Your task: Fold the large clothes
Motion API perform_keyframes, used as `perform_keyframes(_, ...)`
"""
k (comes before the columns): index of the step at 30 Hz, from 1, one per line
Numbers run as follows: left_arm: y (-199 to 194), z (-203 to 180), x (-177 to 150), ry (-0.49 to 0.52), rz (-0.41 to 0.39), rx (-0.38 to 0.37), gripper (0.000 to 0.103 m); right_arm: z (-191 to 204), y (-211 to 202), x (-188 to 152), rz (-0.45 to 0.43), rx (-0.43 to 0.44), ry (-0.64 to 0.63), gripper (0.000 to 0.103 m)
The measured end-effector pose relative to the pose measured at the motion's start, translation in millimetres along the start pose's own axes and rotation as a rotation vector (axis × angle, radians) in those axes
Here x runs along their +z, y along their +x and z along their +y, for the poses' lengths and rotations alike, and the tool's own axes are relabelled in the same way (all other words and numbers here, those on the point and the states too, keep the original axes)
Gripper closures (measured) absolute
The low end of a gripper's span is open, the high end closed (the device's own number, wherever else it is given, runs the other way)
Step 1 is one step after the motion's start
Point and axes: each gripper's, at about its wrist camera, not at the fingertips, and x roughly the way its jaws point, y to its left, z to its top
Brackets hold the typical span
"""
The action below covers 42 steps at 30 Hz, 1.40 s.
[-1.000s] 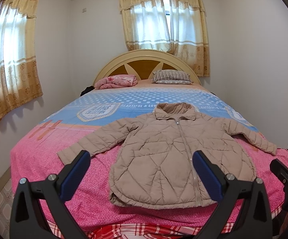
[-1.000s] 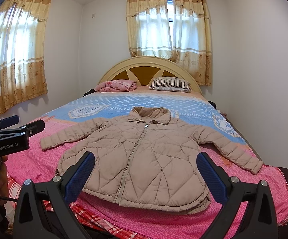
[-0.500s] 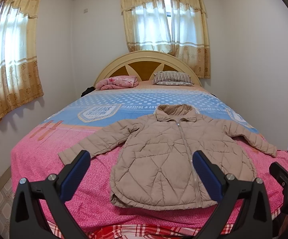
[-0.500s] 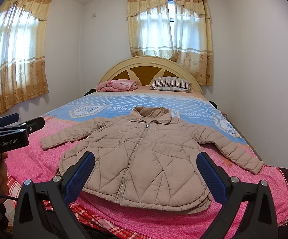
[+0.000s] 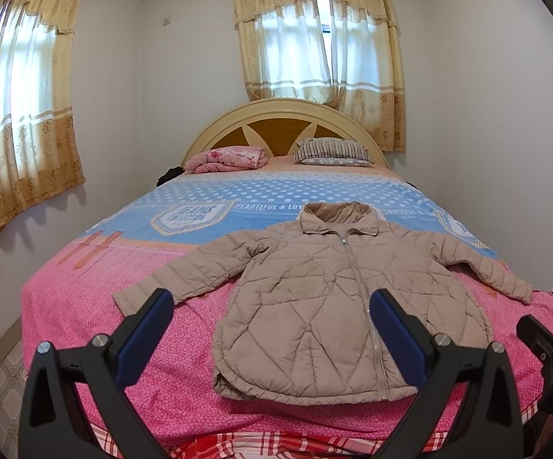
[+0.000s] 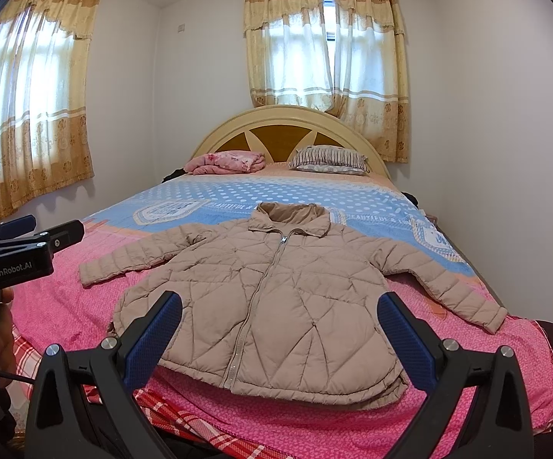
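Note:
A beige quilted puffer jacket (image 5: 326,298) (image 6: 276,298) lies flat on the bed, zipped, collar toward the headboard and both sleeves spread out. My left gripper (image 5: 272,329) hovers open above the foot of the bed, short of the jacket's hem, holding nothing. My right gripper (image 6: 280,332) is likewise open and empty, just before the hem. The other gripper shows at the edge of each view: the right one (image 5: 552,329) at the right, the left one (image 6: 20,244) at the left with a hand below it.
The bed (image 5: 85,294) has a pink and blue cover and a red plaid sheet at its foot. A pink folded blanket (image 5: 226,158) and a striped pillow (image 5: 331,151) lie by the arched headboard. Walls close in on both sides; curtained windows behind and left.
Both views have shifted only slightly; the jacket lies as before and both grippers stay open.

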Motion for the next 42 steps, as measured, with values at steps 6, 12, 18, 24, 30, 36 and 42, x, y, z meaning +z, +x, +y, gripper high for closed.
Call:
perform_keyframes(6,-1,1,0,0.000,0.001,-0.002,0.000,-1,0,0,0.003,0.000,0.003,0.001)
perform_keyframes(12,0,1,0,-0.001,0.001,-0.001,0.000,-2,0,1,0.007,0.003,0.001,0.001)
perform_keyframes(18,0,0,-1,0.001,0.002,0.000,0.000,-3,1,1,0.015,0.003,0.005,0.001)
perform_keyframes(24,0,0,-1,0.003,0.004,0.000,0.000,-4,3,1,0.022,0.005,0.007,0.001)
perform_keyframes(30,4,0,-3,0.005,0.013,0.010,0.000,-7,7,-1,0.030,0.009,0.009,0.001)
perform_keyframes(36,28,-5,-12,0.026,0.027,0.022,0.000,-28,35,-11,0.088,0.026,0.055,0.001)
perform_keyframes(42,72,-15,-20,0.041,0.083,-0.006,0.000,-64,75,-30,0.153,-0.013,0.122,0.001)
